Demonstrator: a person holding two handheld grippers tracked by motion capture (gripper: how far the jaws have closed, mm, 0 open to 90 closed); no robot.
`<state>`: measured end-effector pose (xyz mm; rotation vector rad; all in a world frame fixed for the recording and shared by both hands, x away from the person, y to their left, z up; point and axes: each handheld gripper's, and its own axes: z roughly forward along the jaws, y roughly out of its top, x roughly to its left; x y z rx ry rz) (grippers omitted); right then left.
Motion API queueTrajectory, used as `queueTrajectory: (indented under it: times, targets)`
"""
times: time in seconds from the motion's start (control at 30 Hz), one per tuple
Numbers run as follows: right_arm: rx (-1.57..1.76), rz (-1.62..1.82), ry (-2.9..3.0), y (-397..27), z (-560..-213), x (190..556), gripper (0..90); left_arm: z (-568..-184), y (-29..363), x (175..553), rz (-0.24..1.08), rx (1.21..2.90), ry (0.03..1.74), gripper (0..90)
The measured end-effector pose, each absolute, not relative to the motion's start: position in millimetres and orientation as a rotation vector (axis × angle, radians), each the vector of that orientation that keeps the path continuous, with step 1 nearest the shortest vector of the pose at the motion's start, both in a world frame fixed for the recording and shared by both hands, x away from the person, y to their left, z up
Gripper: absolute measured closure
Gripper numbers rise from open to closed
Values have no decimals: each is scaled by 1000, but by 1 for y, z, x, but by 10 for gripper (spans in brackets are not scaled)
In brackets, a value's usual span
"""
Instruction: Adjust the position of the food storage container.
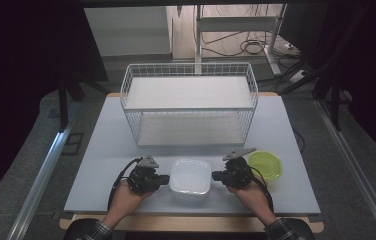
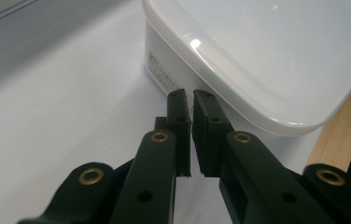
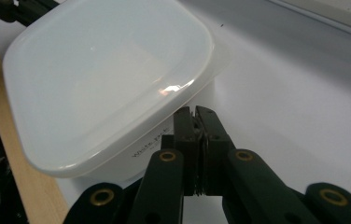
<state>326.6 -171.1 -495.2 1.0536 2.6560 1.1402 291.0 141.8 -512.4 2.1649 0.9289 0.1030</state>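
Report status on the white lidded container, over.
Left gripper and right gripper shut, empty, tips at opposite sides of white container. Lid on, container on table. Green bowl beside right gripper; wire basket behind.

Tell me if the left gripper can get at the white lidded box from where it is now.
Probably yes. The left gripper sits right beside the white box, its shut jaws pointing at the box's side wall under the lid's rim, with nothing in between. The right gripper is at the opposite side, out of its way.
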Motion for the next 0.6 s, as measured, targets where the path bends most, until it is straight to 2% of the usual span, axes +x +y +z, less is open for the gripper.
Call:
queueTrajectory:
  times: [0.2, 0.3, 0.43, 0.5, 0.6]
  targets:
    - [1016, 1125, 2628, -172, -493, 328, 862, -514, 145, 289, 125, 2165, 940, 789]
    - [987, 1125, 2592, -176, -487, 324, 816, -512, 151, 286, 177, 2157, 939, 657]
    - [956, 1149, 2546, -183, -481, 317, 651, -512, 161, 283, 174, 2113, 922, 390]
    - [948, 1169, 2528, -186, -479, 314, 555, -513, 165, 282, 163, 2096, 919, 297]
    - [942, 1191, 2508, -188, -478, 310, 412, -513, 170, 280, 154, 2076, 912, 204]
